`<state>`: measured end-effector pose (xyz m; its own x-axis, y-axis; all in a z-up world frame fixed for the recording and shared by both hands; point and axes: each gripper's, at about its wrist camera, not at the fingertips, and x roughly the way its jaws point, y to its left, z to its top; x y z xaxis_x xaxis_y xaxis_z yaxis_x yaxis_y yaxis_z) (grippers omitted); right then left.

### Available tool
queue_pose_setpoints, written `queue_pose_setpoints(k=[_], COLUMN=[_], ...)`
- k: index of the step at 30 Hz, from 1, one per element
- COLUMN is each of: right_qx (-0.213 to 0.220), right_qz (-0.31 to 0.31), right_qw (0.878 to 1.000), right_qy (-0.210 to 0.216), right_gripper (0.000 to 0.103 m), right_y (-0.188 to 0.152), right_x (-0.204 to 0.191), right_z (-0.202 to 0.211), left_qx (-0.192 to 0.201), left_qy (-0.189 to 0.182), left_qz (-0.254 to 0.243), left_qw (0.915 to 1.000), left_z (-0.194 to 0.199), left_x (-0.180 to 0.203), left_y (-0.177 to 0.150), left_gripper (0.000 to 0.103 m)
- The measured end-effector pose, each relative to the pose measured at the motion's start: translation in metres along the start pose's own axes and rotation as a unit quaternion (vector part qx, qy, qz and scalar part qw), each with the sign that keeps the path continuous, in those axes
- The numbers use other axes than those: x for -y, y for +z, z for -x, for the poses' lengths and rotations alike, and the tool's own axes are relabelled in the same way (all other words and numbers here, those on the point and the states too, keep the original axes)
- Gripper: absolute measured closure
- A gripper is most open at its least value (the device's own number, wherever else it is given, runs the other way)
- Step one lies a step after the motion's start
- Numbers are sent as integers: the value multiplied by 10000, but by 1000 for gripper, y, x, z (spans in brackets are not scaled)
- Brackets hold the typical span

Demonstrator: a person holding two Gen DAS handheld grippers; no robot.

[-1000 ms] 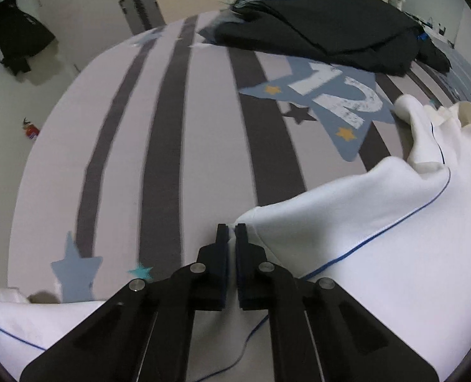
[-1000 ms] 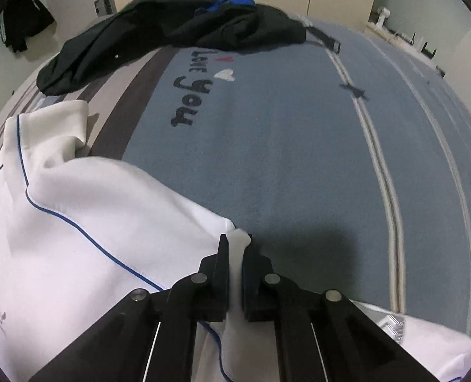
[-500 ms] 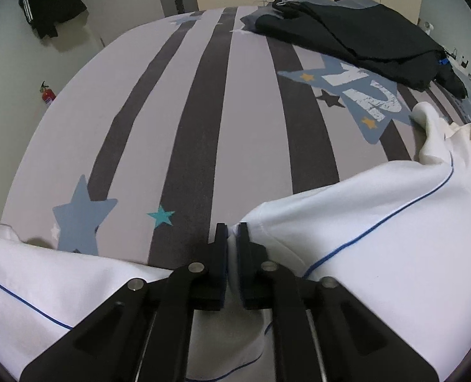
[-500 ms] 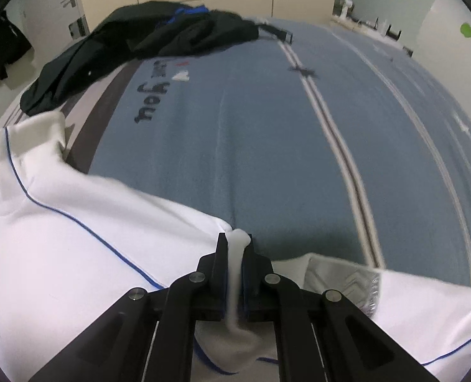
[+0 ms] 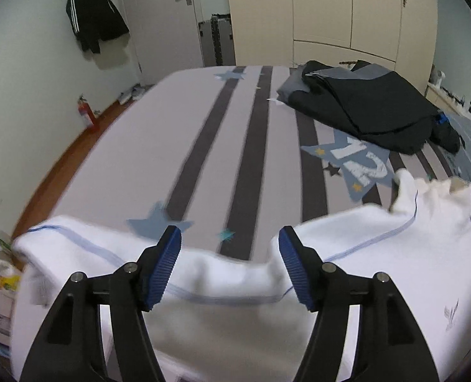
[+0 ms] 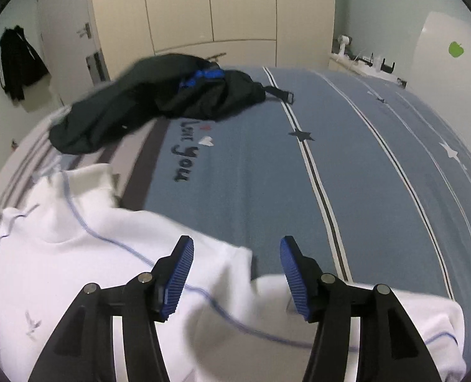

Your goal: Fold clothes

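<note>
A white garment (image 5: 378, 254) with thin blue piping lies spread on the near part of the bed; in the right wrist view the same white garment (image 6: 76, 248) fills the lower left. My left gripper (image 5: 229, 238) hovers above its folded edge, jaws opening, blue pads apart with nothing pressed between them. My right gripper (image 6: 235, 248) also hangs above the cloth with its jaws opening, and the fabric lies loose below. Both views are blurred by motion.
A pile of dark clothes (image 5: 362, 105) lies at the far side of the bed (image 5: 203, 133), the same dark clothes (image 6: 159, 102) in the right wrist view. Cream wardrobes (image 5: 331, 9) stand behind. A black jacket (image 5: 92, 22) hangs on the left wall, a red extinguisher (image 5: 86, 113) on the floor.
Both grippers were shut on the white garment's edge; both have now let go, opened wide and risen, so more of the room and bed shows. The cloth has dropped flat.
</note>
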<state>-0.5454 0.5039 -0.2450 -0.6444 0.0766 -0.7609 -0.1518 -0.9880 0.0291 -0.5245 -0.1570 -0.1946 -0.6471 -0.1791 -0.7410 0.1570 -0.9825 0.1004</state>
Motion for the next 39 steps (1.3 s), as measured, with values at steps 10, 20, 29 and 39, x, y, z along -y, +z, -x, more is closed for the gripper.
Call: queue_pose_setpoints(k=[10,20,29,39], right_qx=[-243,-474,-378,-594], right_qz=[29,-149,-554,-541], right_qw=[9996,9986,9970,9944], right_qy=[160,-155,-379,-681], right_gripper=[50,50,50,50], right_y=[-56,-96,-98,-110], right_x=[-73,-140,-171,-197], right_z=[44,51,61,59], left_qx=[-390,-915,-1421,-559], left_qy=[531,353,770,1005], left_qz=[1649,1281,778,-103], left_qw=[9841,9869,9838,9933], left_z=[48,-9,-99,-47], left_x=[-180,-235,-272,-341], left_y=[-71,-87,-102,-30], left_gripper=[41,36,47,94])
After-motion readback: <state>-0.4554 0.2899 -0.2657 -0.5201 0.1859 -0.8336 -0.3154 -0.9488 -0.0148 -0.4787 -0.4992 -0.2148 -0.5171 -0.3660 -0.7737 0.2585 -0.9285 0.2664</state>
